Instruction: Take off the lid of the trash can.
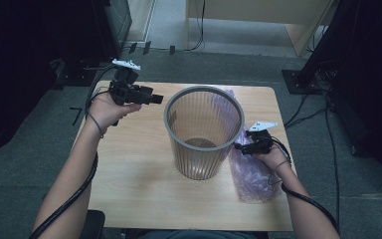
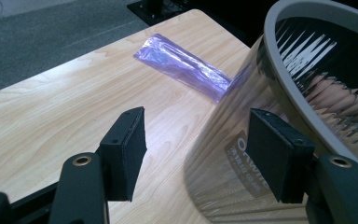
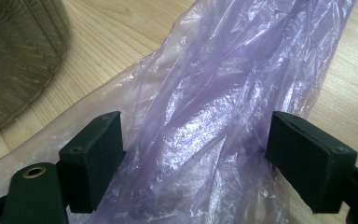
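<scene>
Wooden table [image 1: 129, 164] on grey carpet [image 1: 15, 174]; both grippers' jaws released, grasping nothing.

A light wooden table [image 1: 139, 169] with rounded corners stands on a grey carpeted floor [image 1: 10, 164]. Black cables [image 1: 311, 107] trail across the carpet to the right, beside dark equipment stands [image 1: 323, 45]. Behind the table, a pale wooden cabinet [image 1: 258, 15] rises at the far edge of the room.

I found the counter [image 1: 129, 174] left of the bin [image 1: 204, 132] open; the bin blocked the middle, the purple bag [image 1: 251, 174] lay just right.
</scene>
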Tool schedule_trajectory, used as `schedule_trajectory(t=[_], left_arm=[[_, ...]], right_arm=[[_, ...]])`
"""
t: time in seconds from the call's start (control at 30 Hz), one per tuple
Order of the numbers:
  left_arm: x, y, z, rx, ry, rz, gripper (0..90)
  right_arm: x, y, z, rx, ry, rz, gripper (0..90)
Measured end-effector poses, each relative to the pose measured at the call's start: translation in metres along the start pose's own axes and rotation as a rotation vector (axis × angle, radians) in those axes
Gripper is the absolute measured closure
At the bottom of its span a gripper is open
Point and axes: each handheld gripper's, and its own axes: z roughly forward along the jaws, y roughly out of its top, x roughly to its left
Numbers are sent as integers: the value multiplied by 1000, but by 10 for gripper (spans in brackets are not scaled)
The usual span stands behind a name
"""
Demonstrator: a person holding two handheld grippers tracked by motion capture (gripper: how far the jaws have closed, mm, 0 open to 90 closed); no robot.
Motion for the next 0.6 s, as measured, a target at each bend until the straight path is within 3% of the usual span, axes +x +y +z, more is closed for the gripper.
schedule_trajectory(t=[0.17, 0.4, 0.6], left_arm=[[-2, 8, -4, -19, -9, -6, 374], [-12, 23, -7, -25, -15, 24, 377], [-25, 31, -3, -46, -64, 34, 387]], right_arm=[[0, 0, 0, 2, 3, -5, 171], [1, 0, 1, 4, 1, -1, 163], [2, 1, 1, 6, 3, -1, 151]])
